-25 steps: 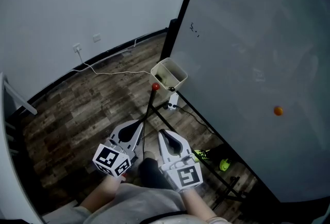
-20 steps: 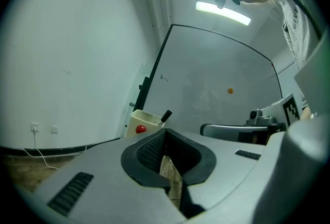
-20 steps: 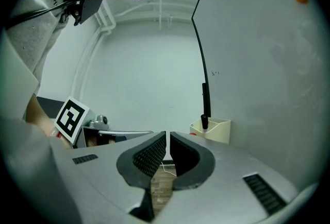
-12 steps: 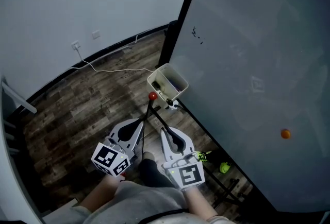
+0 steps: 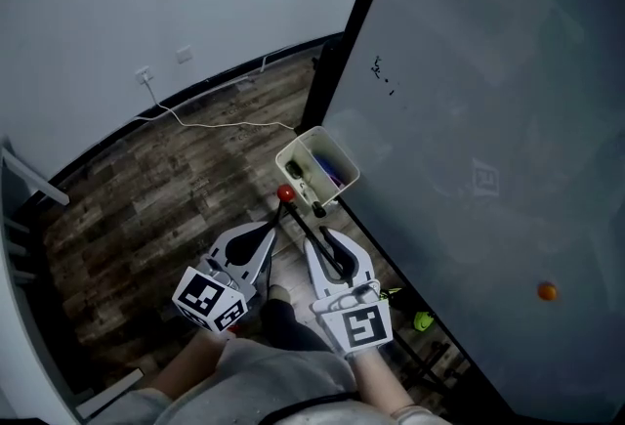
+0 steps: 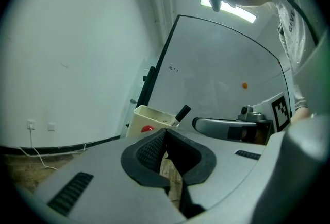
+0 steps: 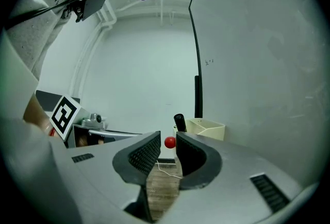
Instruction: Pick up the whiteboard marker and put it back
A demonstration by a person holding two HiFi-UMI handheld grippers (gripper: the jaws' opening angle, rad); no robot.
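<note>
A cream box [image 5: 293, 151] hangs at the whiteboard's [image 5: 488, 120] lower left corner. A black-capped marker [image 5: 317, 210] sticks out of its near side, and a blue one [image 5: 328, 167] lies inside. In the left gripper view the black-capped marker [image 6: 182, 113] leans out of the box [image 6: 142, 117]. My left gripper [image 5: 266, 237] is just short of the box, its tips [image 6: 166, 135] touching and holding nothing. My right gripper [image 5: 327, 239] is beside it, open [image 7: 167, 148], with the marker [image 7: 179, 121] and a red ball [image 7: 169, 142] seen beyond the gap.
The red ball [image 5: 285, 193] sits on a black rod below the box. An orange magnet [image 5: 547, 291] is stuck on the board. Green objects [image 5: 422, 320] lie by the stand's foot. A white cable [image 5: 225, 125] runs over the wooden floor from a wall socket [image 5: 144, 75].
Both grippers have edged forward toward the cream box, and the box and board now sit closer in the head view. Neither gripper has taken hold of anything.
</note>
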